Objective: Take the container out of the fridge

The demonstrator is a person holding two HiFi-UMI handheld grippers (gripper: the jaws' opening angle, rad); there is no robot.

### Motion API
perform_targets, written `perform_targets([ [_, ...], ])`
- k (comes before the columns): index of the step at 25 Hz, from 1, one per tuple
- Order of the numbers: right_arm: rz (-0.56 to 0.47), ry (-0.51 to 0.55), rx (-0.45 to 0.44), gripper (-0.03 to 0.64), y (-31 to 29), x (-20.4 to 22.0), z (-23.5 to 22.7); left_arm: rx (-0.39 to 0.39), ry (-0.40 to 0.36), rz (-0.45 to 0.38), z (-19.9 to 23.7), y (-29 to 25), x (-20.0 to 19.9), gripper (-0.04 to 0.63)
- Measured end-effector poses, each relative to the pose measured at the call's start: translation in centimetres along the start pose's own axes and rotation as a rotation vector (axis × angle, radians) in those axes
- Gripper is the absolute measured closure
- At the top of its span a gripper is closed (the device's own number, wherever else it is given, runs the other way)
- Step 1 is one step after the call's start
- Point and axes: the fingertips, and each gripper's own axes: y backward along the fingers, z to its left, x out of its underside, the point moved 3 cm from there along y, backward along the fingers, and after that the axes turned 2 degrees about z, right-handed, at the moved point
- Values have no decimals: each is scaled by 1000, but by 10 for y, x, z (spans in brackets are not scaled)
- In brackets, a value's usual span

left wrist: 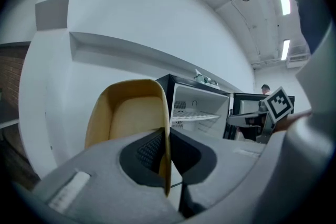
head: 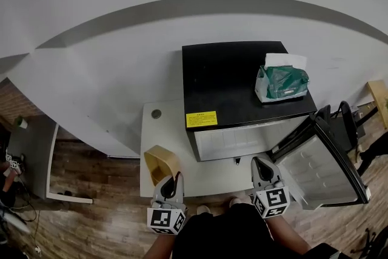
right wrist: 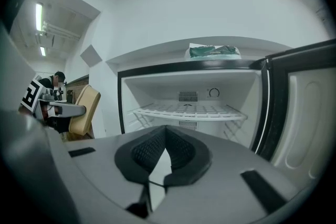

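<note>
One tool, the left tool, is clamping shut on the wall of the tan container, holding it above the desk beside the open fridge. The right tool is idling closed and empty. Removal is looking done; setting it down likely comes next.

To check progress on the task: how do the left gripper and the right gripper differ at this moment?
The left gripper is shut on the wall of the tan container; the right gripper is shut with nothing between its jaws. The left gripper is off to the left of the fridge; the right gripper faces the fridge's open inside. Both have their jaws together.
</note>
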Motion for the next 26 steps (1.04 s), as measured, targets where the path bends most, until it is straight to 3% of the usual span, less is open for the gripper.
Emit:
perform_targets([
  [26,2,22,16,619,-10,2,13,27,1,25,26,3,14,575],
])
